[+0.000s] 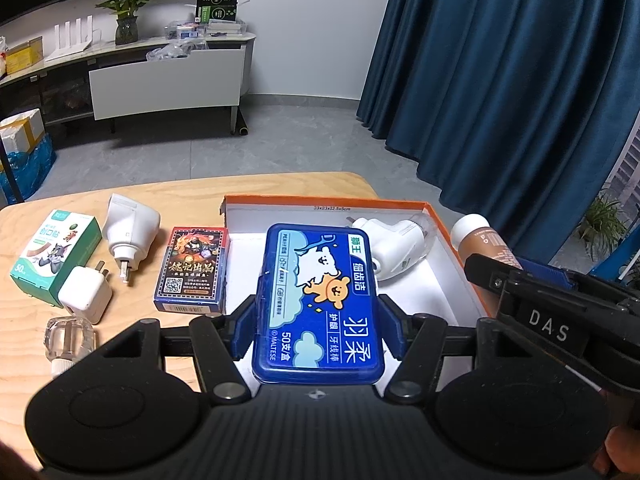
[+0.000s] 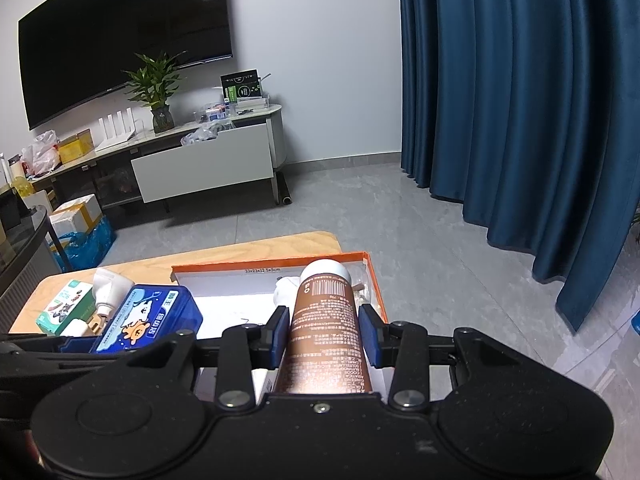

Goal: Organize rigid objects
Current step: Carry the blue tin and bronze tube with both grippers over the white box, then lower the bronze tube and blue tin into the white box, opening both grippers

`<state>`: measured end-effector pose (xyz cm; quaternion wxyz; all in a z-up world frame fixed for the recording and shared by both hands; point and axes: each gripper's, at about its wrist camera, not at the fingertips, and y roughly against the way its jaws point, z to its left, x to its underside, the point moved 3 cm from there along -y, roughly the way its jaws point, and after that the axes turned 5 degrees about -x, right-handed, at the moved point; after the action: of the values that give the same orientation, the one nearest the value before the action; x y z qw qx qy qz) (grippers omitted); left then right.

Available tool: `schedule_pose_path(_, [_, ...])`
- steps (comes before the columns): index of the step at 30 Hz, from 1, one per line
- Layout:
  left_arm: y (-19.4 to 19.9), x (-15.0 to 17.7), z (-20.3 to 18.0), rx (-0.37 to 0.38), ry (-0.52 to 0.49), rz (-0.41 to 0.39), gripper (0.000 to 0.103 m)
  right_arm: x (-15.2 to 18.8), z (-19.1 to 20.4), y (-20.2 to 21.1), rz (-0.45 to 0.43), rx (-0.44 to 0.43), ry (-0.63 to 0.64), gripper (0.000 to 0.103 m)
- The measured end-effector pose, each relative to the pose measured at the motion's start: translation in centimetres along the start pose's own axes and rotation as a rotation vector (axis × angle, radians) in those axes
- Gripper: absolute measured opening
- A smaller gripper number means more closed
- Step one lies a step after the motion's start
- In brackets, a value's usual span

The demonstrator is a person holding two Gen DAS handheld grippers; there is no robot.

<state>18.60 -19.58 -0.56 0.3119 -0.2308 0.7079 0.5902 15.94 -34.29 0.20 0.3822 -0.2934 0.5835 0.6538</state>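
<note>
The left gripper (image 1: 318,312) clamps the blue case (image 1: 320,300) lengthwise over the open orange box (image 1: 320,202), while the right gripper (image 2: 325,330) clamps a brown tube (image 2: 325,328), pointing forward above that box's right side.

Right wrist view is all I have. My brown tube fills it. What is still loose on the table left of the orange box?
Observer: A deck of cards lies right beside the orange box.
Operator: Anything beyond the green box?
Observer: A clear plastic bottle lies at the near edge, by the white charger cube.
Operator: What is the left gripper carrying?
Observer: The left gripper clamps the blue floss box by its long sides, over the orange box.
</note>
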Motion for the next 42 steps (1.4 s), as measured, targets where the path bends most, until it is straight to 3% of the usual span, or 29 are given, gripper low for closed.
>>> schedule_pose_path(34, [-2.7, -0.2, -0.6, 0.001, -0.013, 0.040, 0.063, 0.8, -0.8, -4.0, 0.079, 0.026, 0.011, 0.048])
schedule_pose_path(42, [-3.4, -0.3, -1.3, 0.012, -0.018, 0.047, 0.063, 0.6, -1.5, -3.5, 0.056, 0.036, 0.002, 0.049])
